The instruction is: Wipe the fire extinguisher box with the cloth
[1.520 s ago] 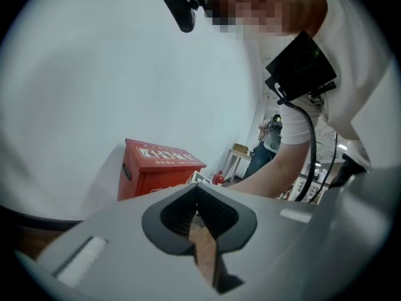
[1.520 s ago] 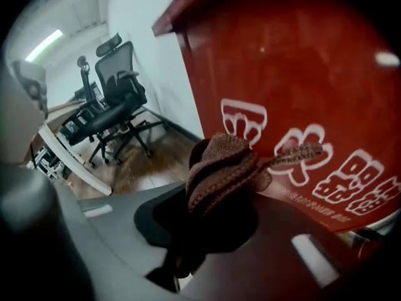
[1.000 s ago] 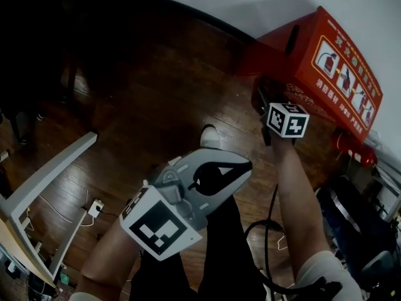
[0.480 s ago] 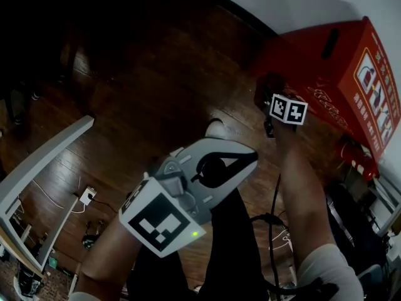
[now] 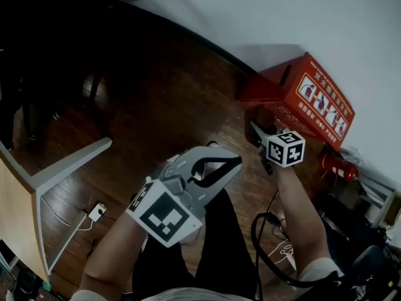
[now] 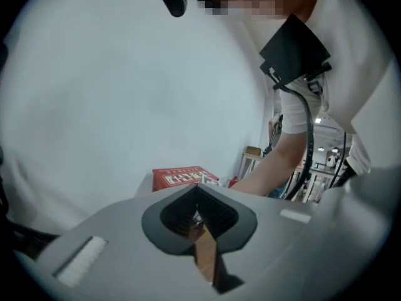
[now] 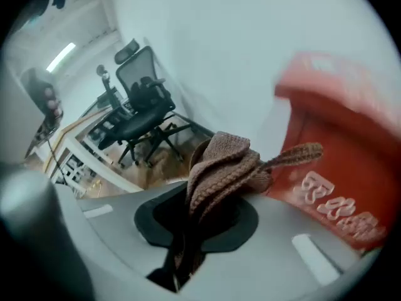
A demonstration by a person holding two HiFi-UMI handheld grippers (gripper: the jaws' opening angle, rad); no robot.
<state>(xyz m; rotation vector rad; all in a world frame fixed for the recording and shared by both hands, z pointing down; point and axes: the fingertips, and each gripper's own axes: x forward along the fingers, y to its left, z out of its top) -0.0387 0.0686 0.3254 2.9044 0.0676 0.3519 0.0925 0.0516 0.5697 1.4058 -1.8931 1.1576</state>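
Note:
The red fire extinguisher box (image 5: 308, 99) stands on the wooden floor against the white wall. My right gripper (image 5: 261, 135) hangs just in front of its lower left corner, shut on a brown knitted cloth (image 7: 222, 167). In the right gripper view the bunched cloth sticks out of the right gripper (image 7: 200, 213), with the box (image 7: 341, 168) blurred close behind at the right; I cannot tell if they touch. My left gripper (image 5: 233, 162) is held nearer the body, shut and holding nothing. The left gripper view shows the box (image 6: 182, 177) far off beyond the left gripper (image 6: 199, 217).
A red extinguisher (image 5: 336, 165) lies to the right of the box. A white desk frame (image 5: 66, 167) and a power strip (image 5: 96, 212) are at the left. A black cable (image 5: 266, 227) loops by the right arm. An office chair (image 7: 143, 103) stands behind.
The head view has risen and pulled back, so the box looks smaller and farther. The right gripper with the cloth has come a little away from the box front. The left gripper stays shut.

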